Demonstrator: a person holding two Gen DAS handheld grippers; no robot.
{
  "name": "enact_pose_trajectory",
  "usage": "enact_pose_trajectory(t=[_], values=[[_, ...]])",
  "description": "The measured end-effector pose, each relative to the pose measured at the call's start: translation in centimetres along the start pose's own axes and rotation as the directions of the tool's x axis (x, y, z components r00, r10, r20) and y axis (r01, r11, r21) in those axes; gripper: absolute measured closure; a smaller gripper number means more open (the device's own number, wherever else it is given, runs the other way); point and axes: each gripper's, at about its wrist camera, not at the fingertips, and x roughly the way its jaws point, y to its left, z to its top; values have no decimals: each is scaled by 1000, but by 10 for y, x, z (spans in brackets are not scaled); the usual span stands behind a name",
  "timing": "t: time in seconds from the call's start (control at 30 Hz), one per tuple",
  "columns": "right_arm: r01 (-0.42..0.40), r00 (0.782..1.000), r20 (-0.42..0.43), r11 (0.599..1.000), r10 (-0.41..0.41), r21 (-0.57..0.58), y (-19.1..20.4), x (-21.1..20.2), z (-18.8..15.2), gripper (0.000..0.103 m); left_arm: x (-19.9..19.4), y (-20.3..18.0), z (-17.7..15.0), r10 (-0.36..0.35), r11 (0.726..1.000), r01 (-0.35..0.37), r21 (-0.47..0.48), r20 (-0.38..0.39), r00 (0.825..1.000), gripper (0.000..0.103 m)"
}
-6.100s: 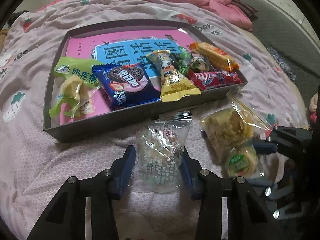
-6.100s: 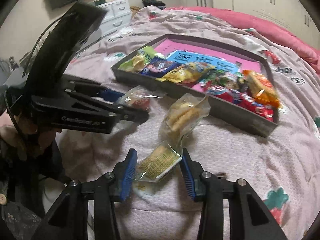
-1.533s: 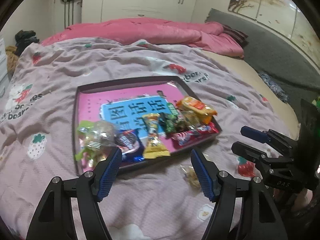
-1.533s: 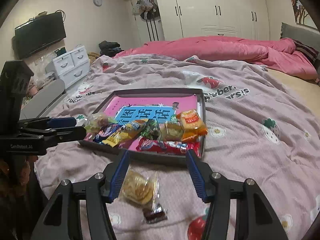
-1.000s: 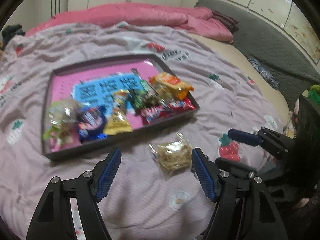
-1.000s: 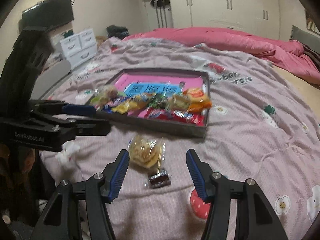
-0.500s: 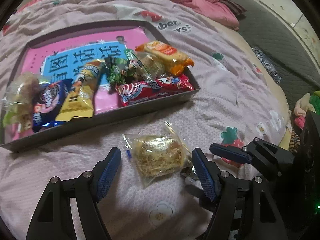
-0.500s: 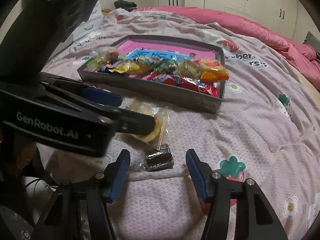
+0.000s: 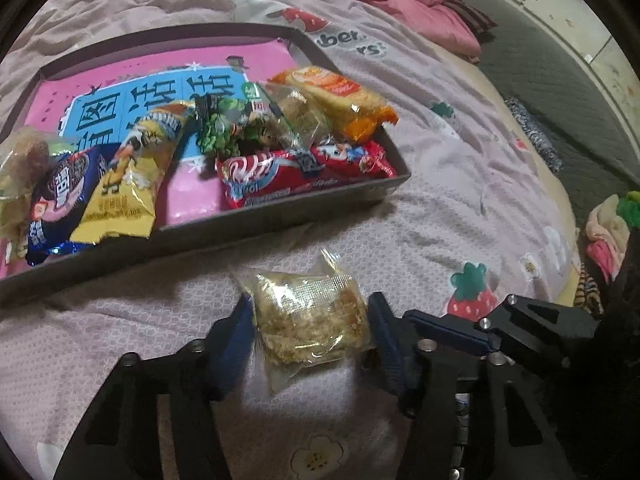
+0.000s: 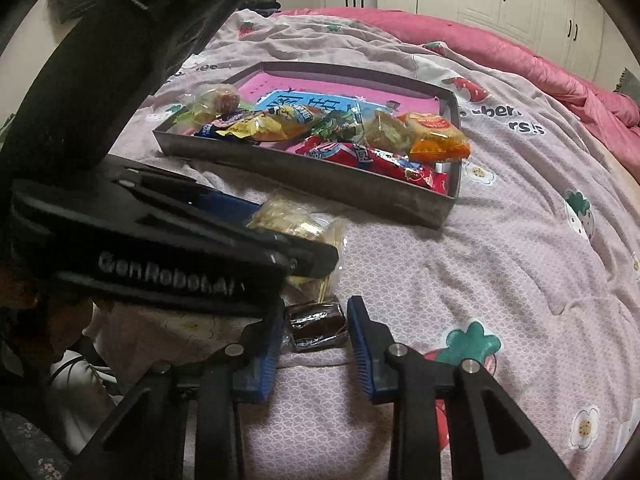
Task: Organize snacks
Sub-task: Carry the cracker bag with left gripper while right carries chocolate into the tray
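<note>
Both grippers have come down to the bedspread (image 9: pixel 460 208) since a moment ago. Now the left gripper (image 9: pixel 310 330) has its jaws narrowed around the clear bag of crumbly cake (image 9: pixel 312 320), pads at both edges, near the tray (image 9: pixel 280 216) of snacks. Just right of it, the right gripper (image 10: pixel 314 334) straddles a small dark wrapped sweet (image 10: pixel 318 324), jaws close on either side; whether they touch it I cannot tell.

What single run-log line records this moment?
left tongs: astride clear-wrapped crumbly cake | right tongs: astride dark foil-wrapped square snack | grey tray: both outside
</note>
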Motion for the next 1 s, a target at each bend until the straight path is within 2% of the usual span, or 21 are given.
enact_pose_trajectory(t=[0.17,0.23,0.53,0.77,1.0], values=[[0,1000,18,1000,-1,31,-5,-6,1,71,-12,5,2,-28,1000,28,-2,23,999,53],[-24,999,42,998,22,56,-9,-11,3,71,-21,6,2,-43,999,43,-2,38,998,53],[-65,985,169,992,46,109,-18,-32,19,70,-79,19,15,-38,999,40,-10,178,983,53],[-85,959,279,992,56,96,-16,-42,45,70,-110,58,29,52,997,-33,-73,267,962,53],[-109,947,310,991,81,74,-11,-27,73,70,-128,105,33,158,983,-121,-137,302,940,53]])
